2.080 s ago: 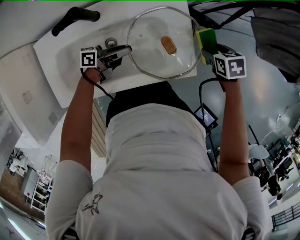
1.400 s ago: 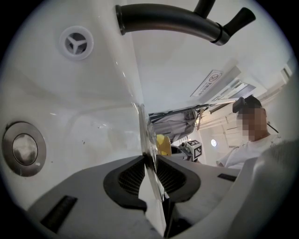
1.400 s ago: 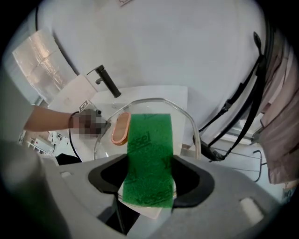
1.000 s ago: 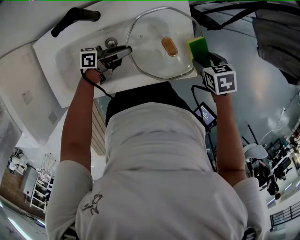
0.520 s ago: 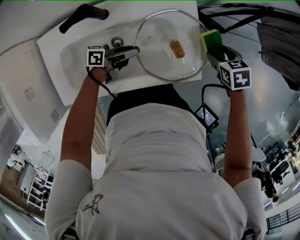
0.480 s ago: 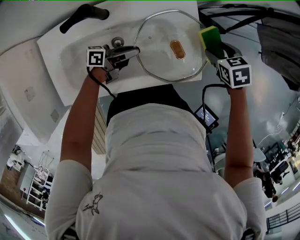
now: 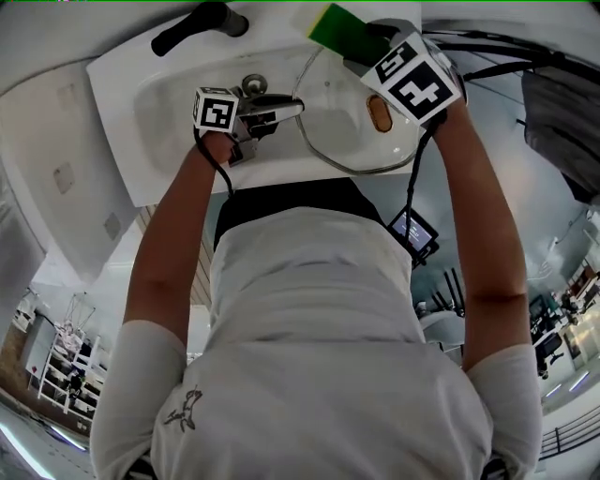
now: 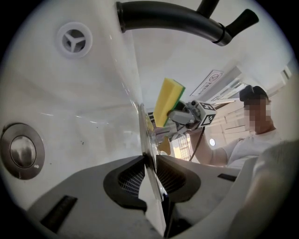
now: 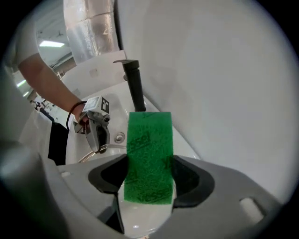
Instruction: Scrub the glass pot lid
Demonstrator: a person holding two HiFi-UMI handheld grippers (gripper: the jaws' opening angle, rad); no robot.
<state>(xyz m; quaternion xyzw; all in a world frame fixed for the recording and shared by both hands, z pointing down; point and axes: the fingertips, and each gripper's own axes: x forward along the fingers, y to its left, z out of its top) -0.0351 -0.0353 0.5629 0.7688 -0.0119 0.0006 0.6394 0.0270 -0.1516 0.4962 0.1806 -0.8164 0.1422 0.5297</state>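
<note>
The glass pot lid [image 7: 349,141] stands on edge over the white sink [image 7: 169,112], its brown knob [image 7: 380,112] facing the person. My left gripper [image 7: 286,105] is shut on the lid's metal rim at its left side; the left gripper view shows the lid [image 8: 145,135] edge-on between the pads of the left gripper [image 8: 150,170]. My right gripper [image 7: 361,45] is shut on a yellow-and-green sponge [image 7: 336,26] above the lid's far edge. In the right gripper view the sponge [image 9: 149,154] shows its green face in the right gripper [image 9: 149,183].
A black faucet [image 7: 197,21] reaches over the sink's back edge, and the black faucet [image 9: 135,86] stands just beyond the sponge. The drain plug [image 8: 22,150] and an overflow hole [image 8: 74,39] lie in the basin. White wall rises behind the sink.
My right gripper has swung with the sponge from the lid's right edge to its far side and rolled, so the green face now shows. The left gripper still holds the rim.
</note>
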